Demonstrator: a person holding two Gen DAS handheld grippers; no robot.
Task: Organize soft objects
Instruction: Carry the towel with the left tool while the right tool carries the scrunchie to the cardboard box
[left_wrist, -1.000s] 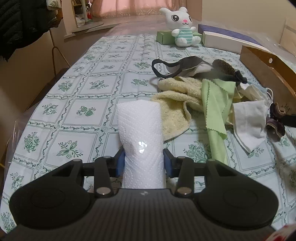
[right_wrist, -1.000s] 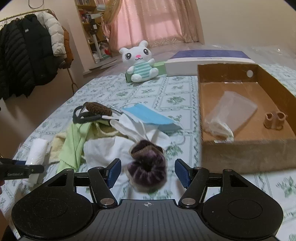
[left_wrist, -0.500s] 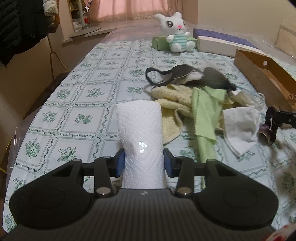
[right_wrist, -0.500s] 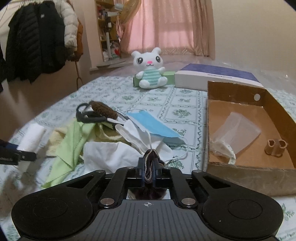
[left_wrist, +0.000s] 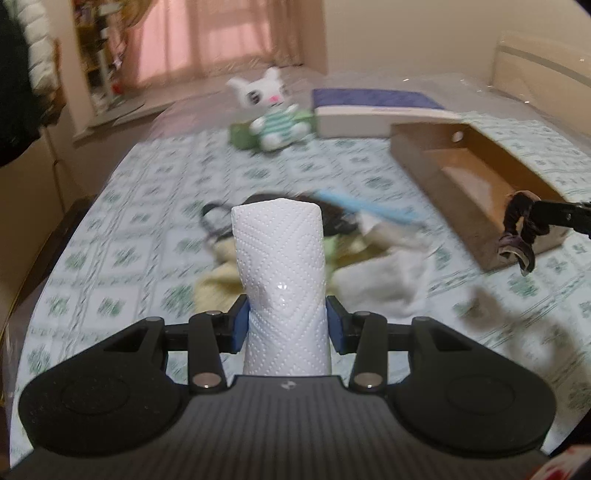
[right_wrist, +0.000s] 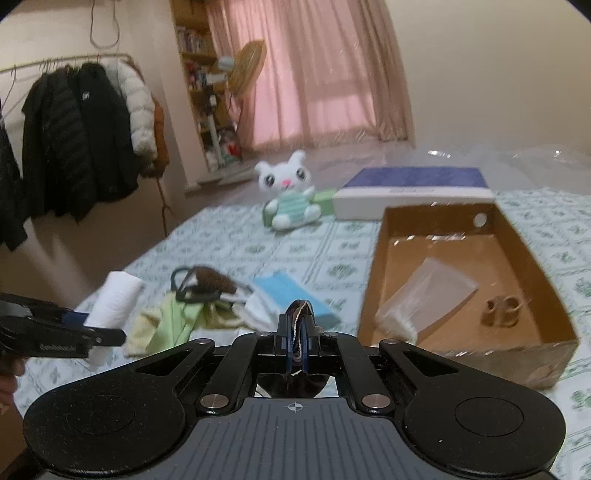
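Observation:
My left gripper (left_wrist: 284, 325) is shut on a white paper towel roll (left_wrist: 282, 266) and holds it upright above the bed; the roll also shows in the right wrist view (right_wrist: 114, 302). My right gripper (right_wrist: 295, 332) is shut on a dark purple scrunchie (right_wrist: 297, 314), lifted off the bed; the scrunchie hangs at the right of the left wrist view (left_wrist: 517, 229), near the front corner of the cardboard box (right_wrist: 554, 343). A pile of soft cloths (right_wrist: 177, 317) and a blue face mask (right_wrist: 284, 291) lie on the patterned bedspread.
The box holds a clear plastic bag (right_wrist: 428, 291) and a small brown item (right_wrist: 502, 310). A plush bunny (right_wrist: 291, 195) and a flat blue-topped box (right_wrist: 413, 188) sit at the back. Coats (right_wrist: 74, 140) hang on a rack at the left.
My right gripper closed on the scrunchie and lifted it off the bed. My left gripper rose and swung right with the roll; both views are blurred by motion.

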